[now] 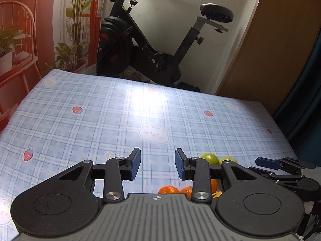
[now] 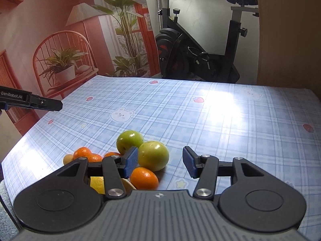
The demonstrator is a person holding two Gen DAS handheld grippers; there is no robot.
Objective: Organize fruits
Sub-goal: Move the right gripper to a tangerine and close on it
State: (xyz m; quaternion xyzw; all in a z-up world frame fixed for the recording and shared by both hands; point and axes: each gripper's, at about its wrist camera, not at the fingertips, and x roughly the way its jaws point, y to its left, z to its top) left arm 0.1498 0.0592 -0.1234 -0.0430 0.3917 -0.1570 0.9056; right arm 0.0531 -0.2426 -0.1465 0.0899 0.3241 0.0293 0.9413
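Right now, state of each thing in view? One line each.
left tongs: open, empty, above the tablecloth
right tongs: open, empty, near green fruit beside left pad
green fruits: two, touching, loose on cloth
oranges: several, loose, clustered by the green ones
yellow fruit: partly hidden under the tongs
tablecloth: flat, glare patch

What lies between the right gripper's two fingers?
In the right wrist view, the right gripper is open; one green fruit sits partly between its fingers, the rest is bare tablecloth.

A home room: exercise bike (image 2: 200, 46) by the wall, cartoon-print plaid tablecloth (image 2: 200, 116), a printed interior backdrop (image 2: 60, 40)
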